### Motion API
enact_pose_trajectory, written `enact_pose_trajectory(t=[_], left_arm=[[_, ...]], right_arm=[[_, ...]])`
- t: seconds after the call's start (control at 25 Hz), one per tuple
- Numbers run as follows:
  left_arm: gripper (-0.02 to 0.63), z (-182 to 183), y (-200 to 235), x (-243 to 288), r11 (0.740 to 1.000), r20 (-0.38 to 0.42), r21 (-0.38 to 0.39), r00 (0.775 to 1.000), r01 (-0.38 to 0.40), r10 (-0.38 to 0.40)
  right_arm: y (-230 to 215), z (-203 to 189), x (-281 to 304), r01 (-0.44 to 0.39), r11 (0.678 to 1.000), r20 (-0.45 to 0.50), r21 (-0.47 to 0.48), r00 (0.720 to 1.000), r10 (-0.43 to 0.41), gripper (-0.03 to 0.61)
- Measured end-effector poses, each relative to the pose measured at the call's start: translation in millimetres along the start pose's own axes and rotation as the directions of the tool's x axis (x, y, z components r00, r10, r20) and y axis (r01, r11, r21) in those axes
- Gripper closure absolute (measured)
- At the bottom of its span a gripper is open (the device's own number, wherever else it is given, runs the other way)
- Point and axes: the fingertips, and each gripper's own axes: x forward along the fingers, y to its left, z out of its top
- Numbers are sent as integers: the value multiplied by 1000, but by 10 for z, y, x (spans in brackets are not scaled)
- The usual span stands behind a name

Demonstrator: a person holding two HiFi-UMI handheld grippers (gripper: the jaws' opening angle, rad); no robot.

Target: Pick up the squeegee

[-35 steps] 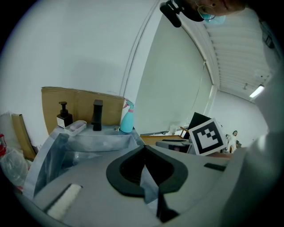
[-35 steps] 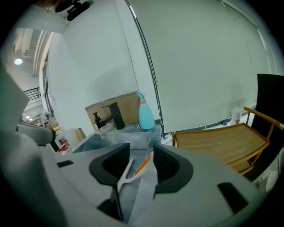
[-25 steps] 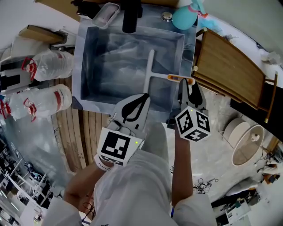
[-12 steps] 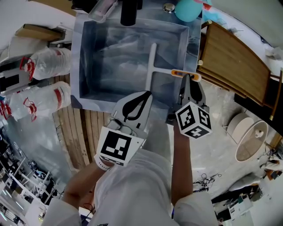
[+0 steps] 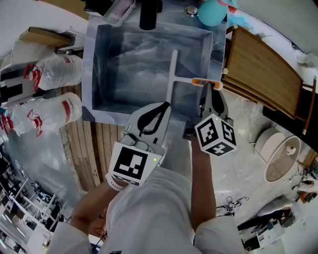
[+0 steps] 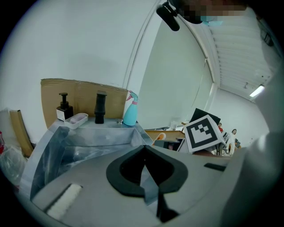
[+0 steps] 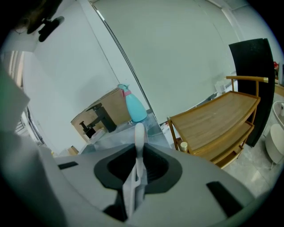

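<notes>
The squeegee [image 5: 172, 67] lies in the foil-lined sink [image 5: 95, 64], white handle pointing away, its cross bar ending in an orange piece [image 5: 205, 82] by the sink's right wall. My right gripper [image 5: 210, 90] reaches over the sink's near right corner. Its jaws have just been closing and now pinch that end of the bar. In the right gripper view the white squeegee [image 7: 139, 133] stands up between the right gripper [image 7: 138, 153] pads. My left gripper [image 5: 163, 105] hovers at the sink's near rim, shut and holding nothing; in its own view the left gripper [image 6: 144, 153] jaws meet.
A black faucet [image 5: 147, 15], a soap dish [image 5: 118, 13] and a teal spray bottle [image 5: 211, 12] stand behind the sink. A wooden rack [image 5: 258, 74] is close on the right. Plastic bottles [image 5: 54, 72] lie left on wooden slats [image 5: 92, 154].
The right gripper's jaws, wide apart a second ago, have narrowed onto the orange-ended bar of the squeegee. The left gripper has stayed where it was.
</notes>
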Motion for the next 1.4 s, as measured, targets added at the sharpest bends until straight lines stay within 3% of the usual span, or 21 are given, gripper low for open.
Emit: enact_pose_trajectory(t=[0.32, 0.64, 1.08, 1.4], left_arm=[[609, 149, 40, -216, 999, 46, -2, 998, -33, 33], [609, 390, 33, -560, 997, 111, -12, 991, -71, 72], [609, 804, 15, -1168, 991, 215, -13, 967, -136, 136], [609, 1110, -138, -1599, 985, 294, 9, 941, -174, 164]], right_arm=[[296, 193, -168, -40, 984, 4, -173, 999, 41, 535], [681, 559, -507, -115, 936, 24, -332, 991, 130, 537], [1164, 1148, -1251, -210, 885, 85, -416, 960, 268, 537], [1336, 1521, -1781, -229, 859, 140, -458, 935, 324, 535]])
